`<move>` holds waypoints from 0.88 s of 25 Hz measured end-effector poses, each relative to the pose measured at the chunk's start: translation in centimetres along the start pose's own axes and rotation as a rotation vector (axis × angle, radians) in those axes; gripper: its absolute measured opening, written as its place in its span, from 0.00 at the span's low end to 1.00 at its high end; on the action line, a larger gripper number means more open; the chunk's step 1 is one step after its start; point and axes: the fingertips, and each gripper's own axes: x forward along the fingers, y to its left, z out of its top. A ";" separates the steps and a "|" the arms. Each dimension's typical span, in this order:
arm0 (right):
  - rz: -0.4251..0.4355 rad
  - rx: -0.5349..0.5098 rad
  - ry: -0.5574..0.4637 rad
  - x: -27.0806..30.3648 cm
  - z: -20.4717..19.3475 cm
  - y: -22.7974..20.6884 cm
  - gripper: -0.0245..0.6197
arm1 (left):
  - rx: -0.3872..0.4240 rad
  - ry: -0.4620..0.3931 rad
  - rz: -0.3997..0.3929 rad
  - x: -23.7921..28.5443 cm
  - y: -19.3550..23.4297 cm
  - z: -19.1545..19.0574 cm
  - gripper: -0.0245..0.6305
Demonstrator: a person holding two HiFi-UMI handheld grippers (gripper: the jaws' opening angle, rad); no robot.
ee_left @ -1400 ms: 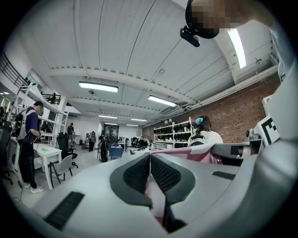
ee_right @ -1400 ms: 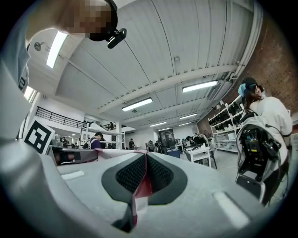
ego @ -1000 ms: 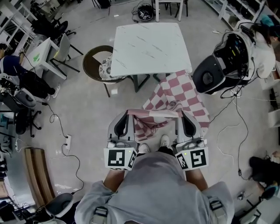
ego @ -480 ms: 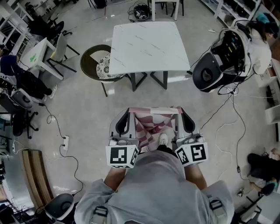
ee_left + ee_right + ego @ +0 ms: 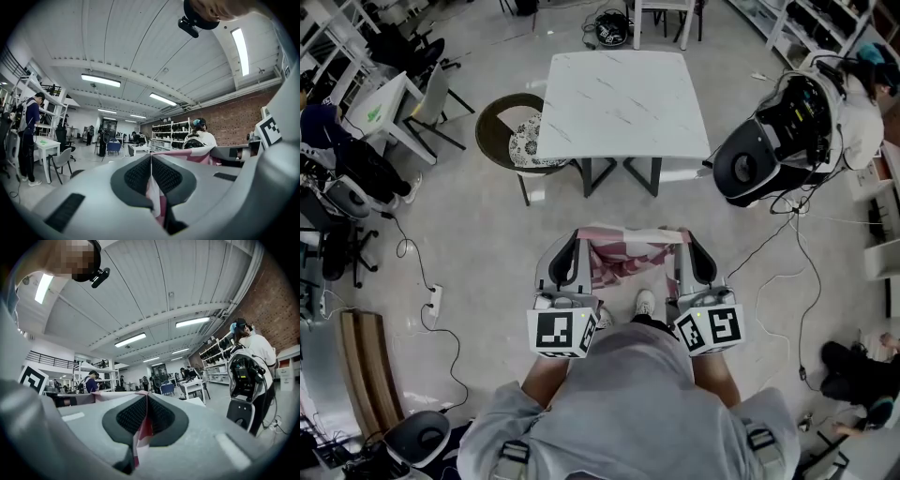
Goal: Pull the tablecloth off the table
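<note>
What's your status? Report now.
Left gripper and right gripper shut on tablecloth. It hangs between them, fully off table. Nothing seen snagging it.

Nothing readable here tbh. Closest thing is the black square marker patterns on the two white cubes, left cube (image 5: 561, 335) and right cube (image 5: 710, 330), no letters or numbers.

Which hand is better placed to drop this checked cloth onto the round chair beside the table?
Left, probably. The round chair sits off the table's left side, ahead of the left tool. Both tools are shut on the cloth, so the right tool would cross over.
</note>
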 end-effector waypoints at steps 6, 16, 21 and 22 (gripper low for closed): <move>-0.001 -0.015 -0.003 0.4 0.5 -0.4 0.05 | 0.009 -0.007 0.000 0.6 -0.1 0.5 0.05; 0.005 -0.027 -0.006 0.7 0.9 -0.6 0.05 | 0.008 -0.018 -0.001 1.1 -0.2 0.8 0.05; 0.006 -0.031 -0.004 1.0 1.2 -0.4 0.05 | 0.006 -0.018 0.002 1.2 0.1 1.1 0.05; 0.007 -0.032 -0.003 1.0 1.2 -0.4 0.05 | 0.006 -0.017 0.002 1.2 0.1 1.2 0.05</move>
